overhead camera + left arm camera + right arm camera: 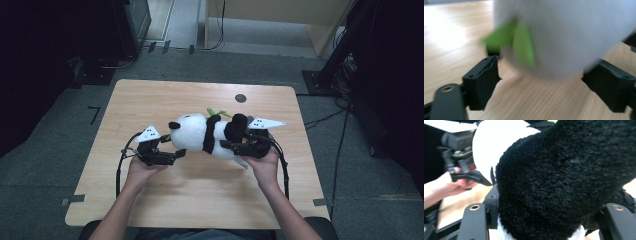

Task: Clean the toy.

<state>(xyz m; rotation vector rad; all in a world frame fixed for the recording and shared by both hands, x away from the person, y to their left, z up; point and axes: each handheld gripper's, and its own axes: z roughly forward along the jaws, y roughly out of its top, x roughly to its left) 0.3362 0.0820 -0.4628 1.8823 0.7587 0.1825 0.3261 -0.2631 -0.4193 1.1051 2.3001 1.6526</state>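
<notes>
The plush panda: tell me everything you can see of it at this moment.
The plush panda is a soft, fuzzy toy with a white head and body, black ears and black limbs, and green leaves at its front. It lies lengthwise over the middle of the wooden table, head toward the left gripper. That gripper's jaws stand apart on either side of the white plush, not pressing it. The right gripper is closed on a black limb at the toy's other end.

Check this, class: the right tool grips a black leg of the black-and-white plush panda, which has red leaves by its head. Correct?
Not quite: the leaves are green, as the left gripper view shows. The right tool does grip a black leg of the black-and-white plush panda.
</notes>
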